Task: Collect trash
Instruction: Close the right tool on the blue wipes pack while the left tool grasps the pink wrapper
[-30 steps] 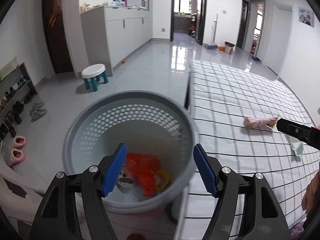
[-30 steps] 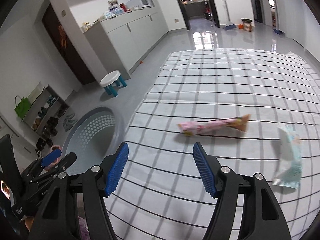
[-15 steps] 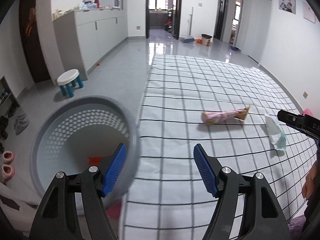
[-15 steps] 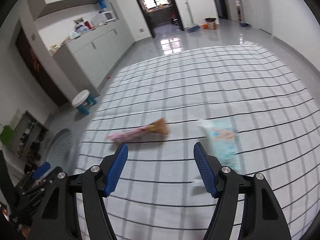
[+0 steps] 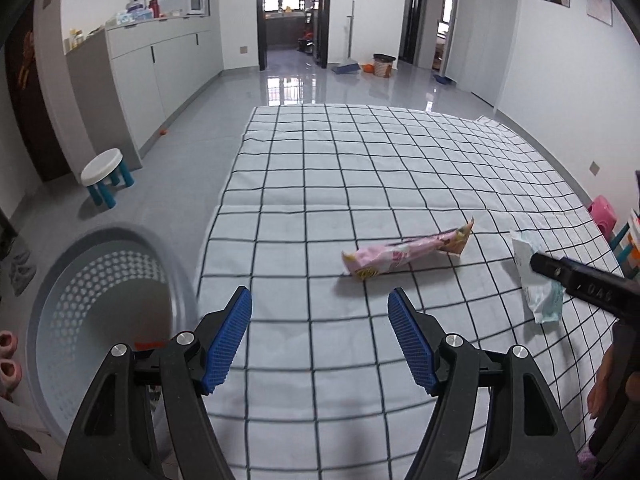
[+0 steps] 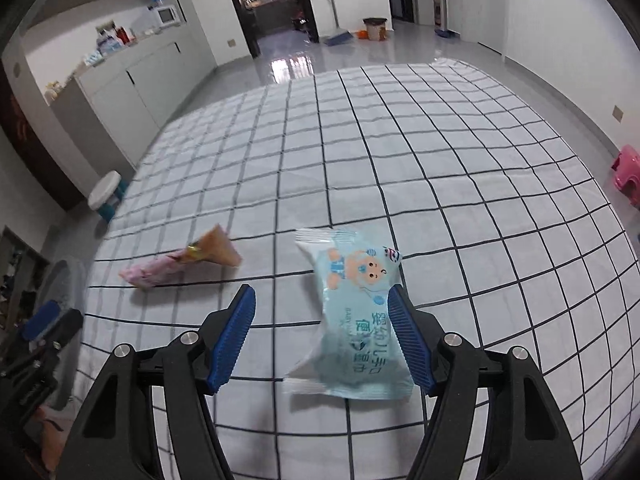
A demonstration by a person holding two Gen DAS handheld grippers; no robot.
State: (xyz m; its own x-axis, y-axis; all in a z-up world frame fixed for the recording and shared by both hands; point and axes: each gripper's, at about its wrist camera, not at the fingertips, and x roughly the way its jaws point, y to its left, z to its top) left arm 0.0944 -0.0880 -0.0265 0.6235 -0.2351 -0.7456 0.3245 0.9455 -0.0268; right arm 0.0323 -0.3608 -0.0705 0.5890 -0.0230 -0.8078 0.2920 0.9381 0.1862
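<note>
We see a light blue plastic wrapper with a little cartoon animal on it (image 6: 356, 312), lying flat on the white cloth with black grid lines (image 6: 440, 184). It sits right in front of our right gripper (image 6: 322, 340), between its blue fingers (image 6: 232, 340), closer to the finger on the right side. The right gripper is spread wide and grips nothing. Just beside the blue wrapper lies a long pink snack wrapper with an orange-brown end (image 5: 404, 256), also flat on the cloth.

Our left gripper (image 5: 320, 340) is spread wide too and has nothing in it. It hangs over the cloth near its left edge. Next to that edge stands a round grey plastic basket with small holes in its wall (image 5: 100, 280). Inside it we can only see a bit of something orange-red (image 5: 148, 346) at the bottom.

A second ago the left gripper was right over the basket, and we could see more orange trash inside. Now it has swung over to the cloth. The right gripper has moved from the pink wrapper to the blue one, which now looks much bigger and closer.
</note>
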